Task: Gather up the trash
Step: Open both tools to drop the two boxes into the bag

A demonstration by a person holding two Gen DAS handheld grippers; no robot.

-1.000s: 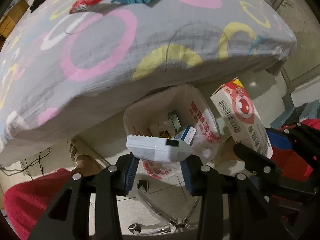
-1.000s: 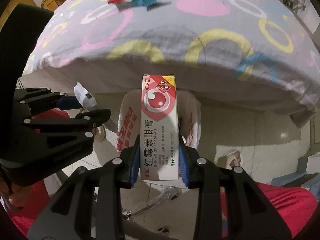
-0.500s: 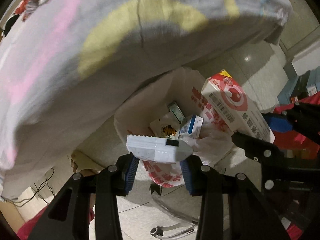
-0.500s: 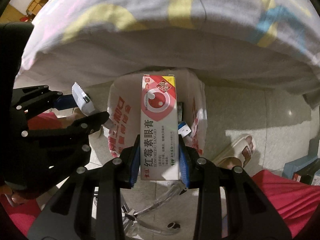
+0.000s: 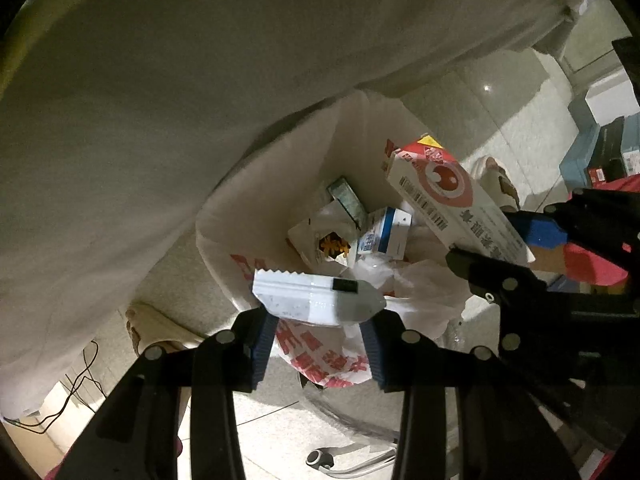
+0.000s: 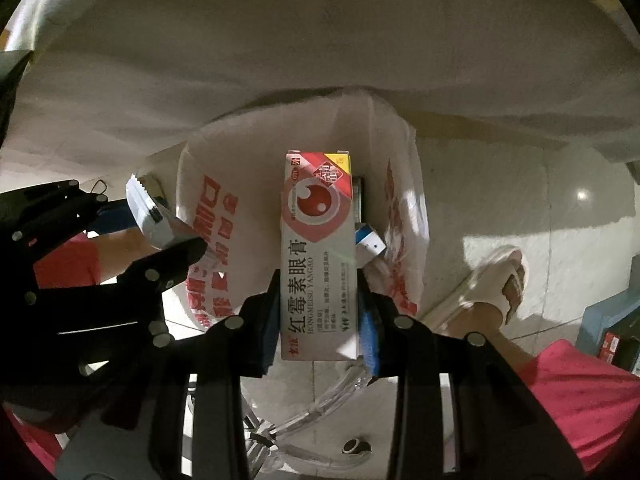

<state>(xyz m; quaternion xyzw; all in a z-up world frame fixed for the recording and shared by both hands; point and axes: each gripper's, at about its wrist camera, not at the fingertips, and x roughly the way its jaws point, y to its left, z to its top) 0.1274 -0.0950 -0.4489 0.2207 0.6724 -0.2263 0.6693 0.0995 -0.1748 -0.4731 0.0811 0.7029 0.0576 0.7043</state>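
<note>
At centre frame, we hold two pieces of trash over the white plastic bag with red lettering [image 5: 320,364]: our left gripper [image 5: 318,344] clamps a flat white foil sachet [image 5: 316,298], our right gripper [image 6: 318,320] a red-and-white ointment carton [image 6: 318,256]. We judge the drop-off step in hand; next, both jaws need opening above the bag's mouth.

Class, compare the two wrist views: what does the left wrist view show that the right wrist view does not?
Left only: trash deep in the bag, a snack packet and a small green box.
Right only: the front of the red-and-white box, and a slippered foot.
Both: the bag, the white pouch in the left gripper, and the right gripper holding the box.
</note>
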